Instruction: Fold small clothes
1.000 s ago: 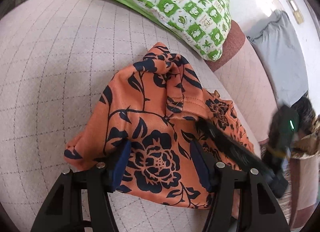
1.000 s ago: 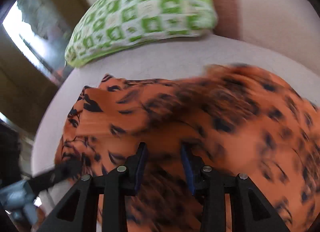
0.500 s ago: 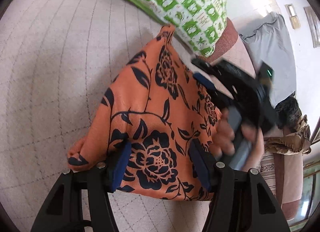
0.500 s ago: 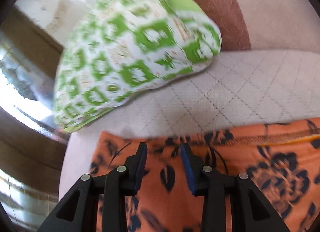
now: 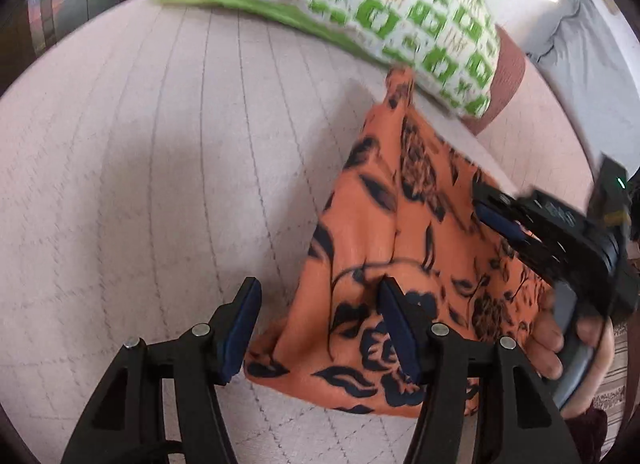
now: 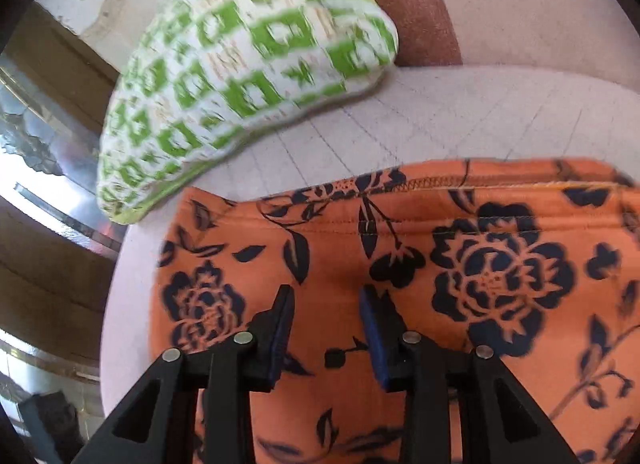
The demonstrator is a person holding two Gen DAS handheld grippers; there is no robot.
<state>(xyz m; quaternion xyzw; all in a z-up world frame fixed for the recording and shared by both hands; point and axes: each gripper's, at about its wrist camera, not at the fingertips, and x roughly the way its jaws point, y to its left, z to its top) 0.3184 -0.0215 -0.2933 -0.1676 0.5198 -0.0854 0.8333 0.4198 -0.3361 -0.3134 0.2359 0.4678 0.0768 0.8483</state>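
Note:
An orange garment with a dark floral print (image 5: 404, 248) lies folded on the pale quilted sofa seat (image 5: 160, 184). My left gripper (image 5: 320, 328) is open; its right finger rests over the garment's near left corner and its left finger is over bare seat. My right gripper (image 6: 326, 328) is open and hovers low over the garment (image 6: 440, 264), with the cloth lying flat under the fingers. In the left wrist view the right gripper (image 5: 500, 224) comes in from the right above the cloth, held by a hand.
A green and white patterned cushion (image 5: 360, 4) lies on the seat just behind the garment; it also shows in the right wrist view (image 6: 240, 64). A brown sofa back strip (image 6: 400, 0) runs behind it. A grey cloth (image 5: 580, 48) hangs at the far right.
My left gripper has shifted left, so the garment now sits under its right finger only. My right gripper has pulled back over the flattened garment. Both stay open.

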